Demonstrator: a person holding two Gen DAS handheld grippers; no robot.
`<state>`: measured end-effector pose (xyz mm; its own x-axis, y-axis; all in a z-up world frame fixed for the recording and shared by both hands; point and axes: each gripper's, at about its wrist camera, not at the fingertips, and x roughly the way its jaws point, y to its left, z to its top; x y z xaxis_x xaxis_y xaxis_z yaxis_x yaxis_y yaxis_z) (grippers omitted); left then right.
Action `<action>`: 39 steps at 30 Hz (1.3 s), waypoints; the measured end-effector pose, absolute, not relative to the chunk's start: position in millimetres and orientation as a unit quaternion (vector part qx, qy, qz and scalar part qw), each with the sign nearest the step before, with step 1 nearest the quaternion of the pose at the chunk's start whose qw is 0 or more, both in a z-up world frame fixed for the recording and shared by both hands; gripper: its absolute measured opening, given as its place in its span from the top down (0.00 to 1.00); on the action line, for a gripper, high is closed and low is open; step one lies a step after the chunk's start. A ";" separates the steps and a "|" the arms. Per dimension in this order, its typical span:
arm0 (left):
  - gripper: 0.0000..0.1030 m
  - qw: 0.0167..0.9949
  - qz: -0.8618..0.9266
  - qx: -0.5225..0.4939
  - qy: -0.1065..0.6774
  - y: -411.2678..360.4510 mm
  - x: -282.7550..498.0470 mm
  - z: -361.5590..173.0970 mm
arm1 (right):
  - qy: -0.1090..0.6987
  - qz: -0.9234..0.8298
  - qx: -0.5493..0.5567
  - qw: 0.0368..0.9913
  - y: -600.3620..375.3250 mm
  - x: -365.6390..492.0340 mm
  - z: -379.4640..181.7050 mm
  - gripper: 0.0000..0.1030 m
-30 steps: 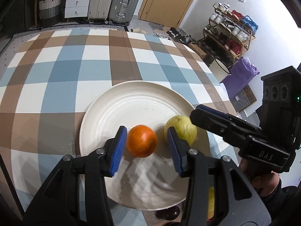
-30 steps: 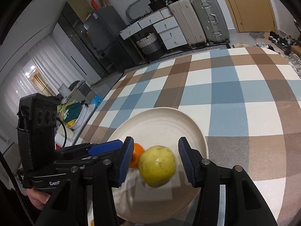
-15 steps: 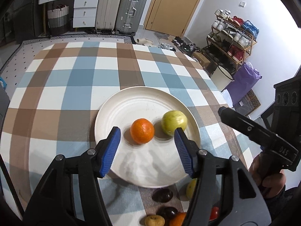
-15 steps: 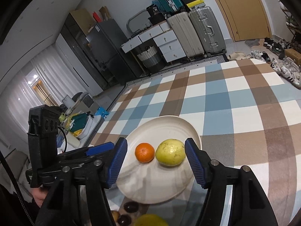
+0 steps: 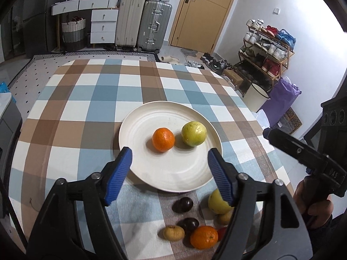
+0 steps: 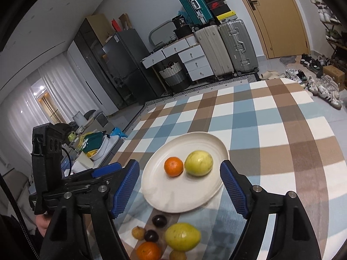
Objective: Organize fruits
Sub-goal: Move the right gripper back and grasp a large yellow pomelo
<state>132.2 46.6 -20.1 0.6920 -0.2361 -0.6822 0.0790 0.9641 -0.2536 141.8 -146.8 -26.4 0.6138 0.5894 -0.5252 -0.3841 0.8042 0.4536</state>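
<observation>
A white plate (image 5: 151, 173) (image 6: 173, 197) lies on the checked tablecloth with an orange (image 5: 163, 139) (image 6: 173, 166) and a yellow-green fruit (image 5: 193, 133) (image 6: 198, 163) side by side on it. My left gripper (image 5: 169, 173) hangs above the plate's near rim, jaws opening, nothing between them. My right gripper (image 6: 179, 186) hovers over the plate's near part, jaws opening too and empty. Loose fruit lies in front of the plate: a second yellow-green fruit (image 5: 216, 203) (image 6: 182, 236), two dark plums (image 5: 182, 204) (image 6: 159, 220), another orange (image 5: 203, 237) (image 6: 148, 251) and small brownish fruits (image 5: 173, 233) (image 6: 138, 233).
The checked table (image 5: 97, 99) runs back from the plate. A person's hand (image 5: 314, 205) holds the right gripper's handle at the table's right side. Suitcases (image 5: 154, 23) and drawers stand by the far wall, a shoe rack (image 5: 266, 49) to the right.
Both grippers let go of their fruit and drew back and up from the plate, jaws spreading. The orange and the yellow-green fruit stay on the plate. The loose fruit came into view below.
</observation>
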 end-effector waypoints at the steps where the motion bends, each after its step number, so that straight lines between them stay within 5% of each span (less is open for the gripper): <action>1: 0.26 0.916 -0.083 -0.100 0.379 46.3 129.1 -18.1 | 0.341 0.275 0.154 0.886 -148.4 138.5 -24.7 0.23; 11: 0.16 0.929 -0.071 -0.097 0.349 49.2 77.0 0.9 | 0.306 0.272 0.144 0.901 -155.6 97.5 -2.5 0.15; 16: 0.01 0.931 -0.065 -0.096 0.347 50.9 52.8 2.4 | 0.306 0.269 0.138 0.903 -157.6 77.7 -2.3 0.11; 18: 0.01 0.933 -0.063 -0.096 0.340 52.1 40.5 3.7 | 0.307 0.265 0.136 0.904 -158.3 69.9 -3.2 0.05; 39: 0.01 0.913 -0.057 -0.094 0.393 44.3 18.3 -61.6 | 0.368 0.241 0.087 0.894 -145.5 47.6 -51.8 0.04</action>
